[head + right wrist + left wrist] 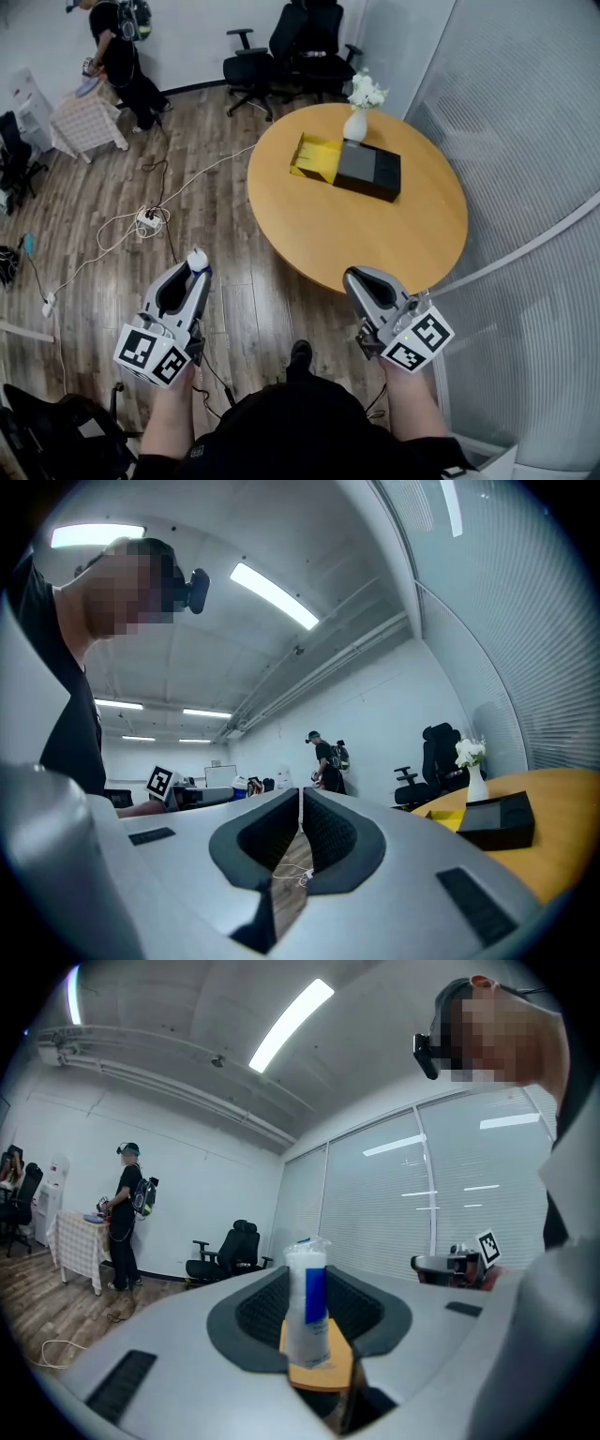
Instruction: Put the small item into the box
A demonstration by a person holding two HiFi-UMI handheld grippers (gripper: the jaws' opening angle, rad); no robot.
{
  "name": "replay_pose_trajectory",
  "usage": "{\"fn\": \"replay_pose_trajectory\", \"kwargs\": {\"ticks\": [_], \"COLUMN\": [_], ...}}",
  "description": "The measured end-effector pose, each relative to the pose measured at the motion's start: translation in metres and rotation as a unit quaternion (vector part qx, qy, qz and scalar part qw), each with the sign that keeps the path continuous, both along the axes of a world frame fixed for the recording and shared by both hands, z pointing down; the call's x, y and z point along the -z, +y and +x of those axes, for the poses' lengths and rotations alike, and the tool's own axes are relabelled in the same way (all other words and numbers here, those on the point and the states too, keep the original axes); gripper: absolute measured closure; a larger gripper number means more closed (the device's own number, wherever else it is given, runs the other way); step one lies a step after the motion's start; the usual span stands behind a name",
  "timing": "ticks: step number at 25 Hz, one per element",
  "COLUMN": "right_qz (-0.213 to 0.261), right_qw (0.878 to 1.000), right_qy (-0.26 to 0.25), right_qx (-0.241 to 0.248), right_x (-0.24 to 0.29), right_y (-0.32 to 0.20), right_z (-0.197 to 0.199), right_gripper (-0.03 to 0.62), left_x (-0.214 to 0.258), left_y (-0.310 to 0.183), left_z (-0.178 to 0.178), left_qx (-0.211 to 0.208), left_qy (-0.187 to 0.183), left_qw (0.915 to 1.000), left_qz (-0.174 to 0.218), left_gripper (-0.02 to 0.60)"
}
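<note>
Two grippers are in our hands, held low on the near side of the round desk (319, 234). Our left gripper (193, 276) is clamped on the item (307, 1302), a small white wrapped pack with a blue stripe that stands upright between the jaws. Its print is too blurred to read, and the jaw bodies hide its lower end. From the head view we see only its white top at the gripper's tip, over the wood floor (234, 309).

Our right gripper (356, 277) is clenched on nothing, its jaw tips meeting. It overlaps the desk's near edge, and we cannot tell whether it is over the desk or short of it.

The box (367, 169) lies on the far part of the desk, well apart from both grippers. It is flat and black, with a yellow part (314, 157) sticking out at its left end; we cannot tell whether that is a drawer or a flap. We cannot see inside the box. A white vase (355, 125) with flowers stands just behind it.

The marker cubes cover most of our hands. A person (117, 56) at the far wall is cut off by the head view's top edge.
</note>
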State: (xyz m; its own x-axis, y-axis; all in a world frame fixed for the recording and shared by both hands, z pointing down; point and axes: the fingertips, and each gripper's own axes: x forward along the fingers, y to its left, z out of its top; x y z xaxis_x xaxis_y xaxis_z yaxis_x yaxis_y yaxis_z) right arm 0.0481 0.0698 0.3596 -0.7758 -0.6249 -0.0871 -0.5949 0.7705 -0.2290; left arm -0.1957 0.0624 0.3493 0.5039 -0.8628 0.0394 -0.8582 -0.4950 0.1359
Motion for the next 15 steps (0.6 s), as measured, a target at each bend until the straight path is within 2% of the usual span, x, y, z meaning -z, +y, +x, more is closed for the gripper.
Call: {"fn": "replay_pose_trajectory", "kwargs": {"ticks": [7,15], "right_qz": [0.003,0.029], "right_qw": [1.0,0.999], "right_qy": [-0.014,-0.023], "right_qx": [0.003,0.027], "right_x": [0.003,0.023], "right_y": [-0.042,-0.062], "right_z": [0.026,0.048], "right_gripper": [0.556,0.556], "left_x": [0.013,0.037], "left_y": [-0.04,-0.058], "left_z": [0.032,0.058], "left_qx": [-0.001,0.014], "left_qy": [-0.01,-0.014], "left_qw": [0.9999,0.9993], "left_qz": [0.005,0.031], "left_gripper": [0.453,0.453]}}
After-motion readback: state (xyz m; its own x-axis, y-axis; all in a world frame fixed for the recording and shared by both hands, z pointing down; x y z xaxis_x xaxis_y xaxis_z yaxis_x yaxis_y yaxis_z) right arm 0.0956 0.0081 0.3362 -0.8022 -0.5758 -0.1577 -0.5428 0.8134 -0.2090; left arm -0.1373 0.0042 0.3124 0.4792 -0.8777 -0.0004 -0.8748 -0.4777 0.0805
